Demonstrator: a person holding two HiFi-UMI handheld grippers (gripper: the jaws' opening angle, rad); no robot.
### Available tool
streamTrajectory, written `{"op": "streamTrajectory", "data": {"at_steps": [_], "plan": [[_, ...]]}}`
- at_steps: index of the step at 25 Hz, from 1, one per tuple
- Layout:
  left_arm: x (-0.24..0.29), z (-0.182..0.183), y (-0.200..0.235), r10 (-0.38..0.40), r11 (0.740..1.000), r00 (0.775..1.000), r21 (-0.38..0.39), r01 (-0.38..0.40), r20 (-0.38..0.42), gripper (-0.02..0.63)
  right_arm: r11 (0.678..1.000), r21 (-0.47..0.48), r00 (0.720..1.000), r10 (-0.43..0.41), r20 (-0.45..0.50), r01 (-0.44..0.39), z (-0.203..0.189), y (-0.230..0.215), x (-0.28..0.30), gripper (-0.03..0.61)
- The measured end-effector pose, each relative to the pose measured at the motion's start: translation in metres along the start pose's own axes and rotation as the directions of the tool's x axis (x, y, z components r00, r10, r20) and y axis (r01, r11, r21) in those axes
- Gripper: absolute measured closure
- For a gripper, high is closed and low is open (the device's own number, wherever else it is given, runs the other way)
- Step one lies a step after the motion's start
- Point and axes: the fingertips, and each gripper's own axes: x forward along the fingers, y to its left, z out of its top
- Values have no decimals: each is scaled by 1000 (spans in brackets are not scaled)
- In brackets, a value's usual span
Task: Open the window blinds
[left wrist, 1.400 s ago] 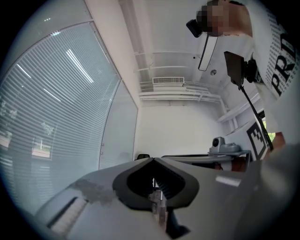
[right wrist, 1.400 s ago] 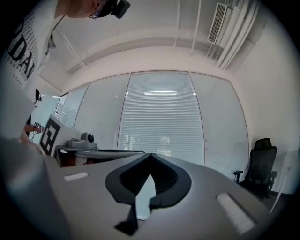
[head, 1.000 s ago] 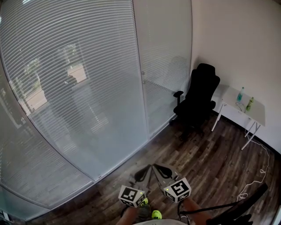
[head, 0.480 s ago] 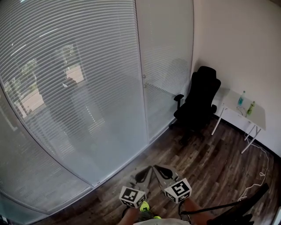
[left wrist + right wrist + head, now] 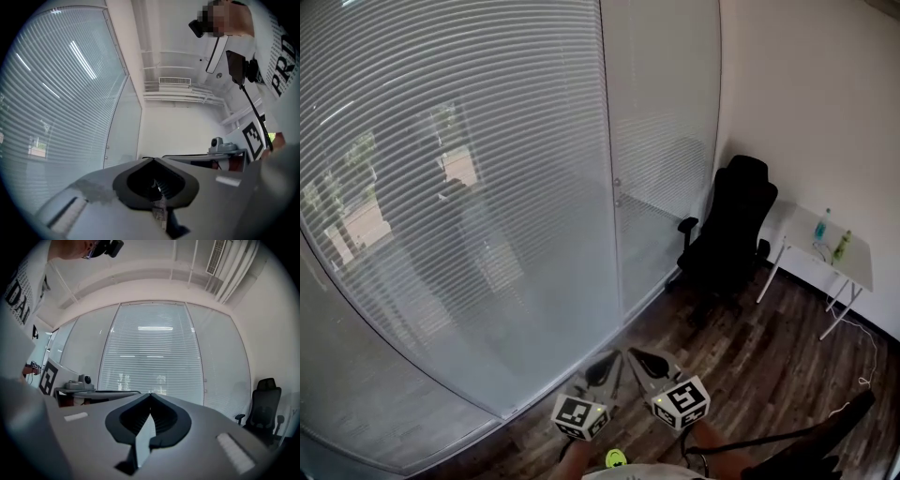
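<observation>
Window blinds [image 5: 459,187] hung with slats closed across the glazed wall. Step judged as approach: left gripper [image 5: 604,367] and right gripper [image 5: 641,362] were both pressed together, empty, well apart from them. Next move probably called for reaching the small knobs [image 5: 618,185] on the frame; office chair [image 5: 727,230] and table [image 5: 825,246] stood in the right corner, judged off the path.

Dark wood floor [image 5: 769,361], black office chair [image 5: 729,234], white table [image 5: 861,268] on it

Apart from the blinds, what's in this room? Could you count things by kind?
Black office chair: 1
White table: 1
Bottles: 2, blue bottle and green bottle
Claws: 2, left claw and right claw
Total: 6
</observation>
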Motion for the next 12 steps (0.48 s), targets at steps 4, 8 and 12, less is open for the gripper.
{"op": "streamTrajectory", "data": {"at_steps": [4,8,12], "plan": [[11,-10,20,-26,1000,1000,-1,26,5,621,1000,-6,1000,-20,3,20,-12,-8,24,569],[31,-18,36,-35,999,999,-5,35,2,621,1000,-7,1000,-29,4,29,-15,-25,43,569],[56,-19,34,-26,999,1000,-21,26,-6,621,1000,-7,1000,-20,-3,20,-10,-51,45,569]]}}
